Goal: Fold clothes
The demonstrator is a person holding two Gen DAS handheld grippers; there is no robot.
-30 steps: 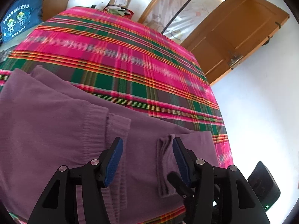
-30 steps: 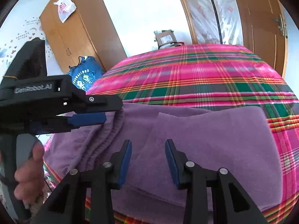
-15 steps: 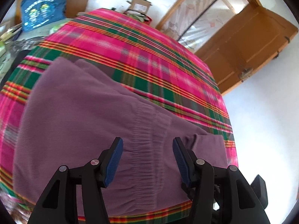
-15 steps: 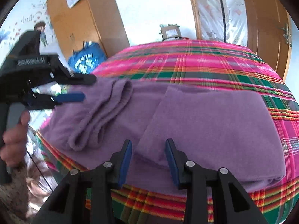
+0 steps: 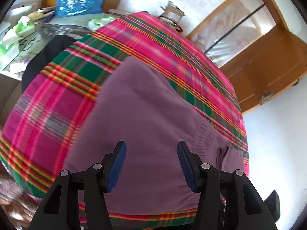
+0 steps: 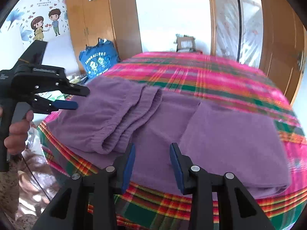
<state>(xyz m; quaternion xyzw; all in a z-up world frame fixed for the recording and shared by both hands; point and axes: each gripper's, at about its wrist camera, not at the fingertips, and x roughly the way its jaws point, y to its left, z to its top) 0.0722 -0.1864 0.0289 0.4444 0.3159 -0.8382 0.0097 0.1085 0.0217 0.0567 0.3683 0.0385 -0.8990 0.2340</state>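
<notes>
A purple knit garment (image 5: 145, 118) lies on a table under a pink, green and orange plaid cloth (image 5: 57, 103). Its ribbed cuffed part (image 6: 122, 118) is folded over onto the left half, and a flat folded panel (image 6: 234, 143) covers the right half. My left gripper (image 5: 151, 164) hovers open above the garment's left portion, nothing between its blue pads. From the right wrist view that left gripper (image 6: 74, 98) shows at the far left, held by a hand (image 6: 17, 134), jaws apart. My right gripper (image 6: 152, 163) hangs open over the garment's near edge, holding nothing.
A blue printed shirt (image 6: 98, 61) hangs by a wooden wardrobe (image 6: 99, 25). Clutter and green packs (image 5: 17, 36) lie left of the table. A cardboard box (image 6: 185, 42) sits beyond the far edge. A wooden door (image 5: 268, 65) stands to the right.
My left gripper has swung left along the garment, away from the cuffed part, which now lies folded on the garment's left half. The right gripper drew back toward the near edge. Both stayed open.
</notes>
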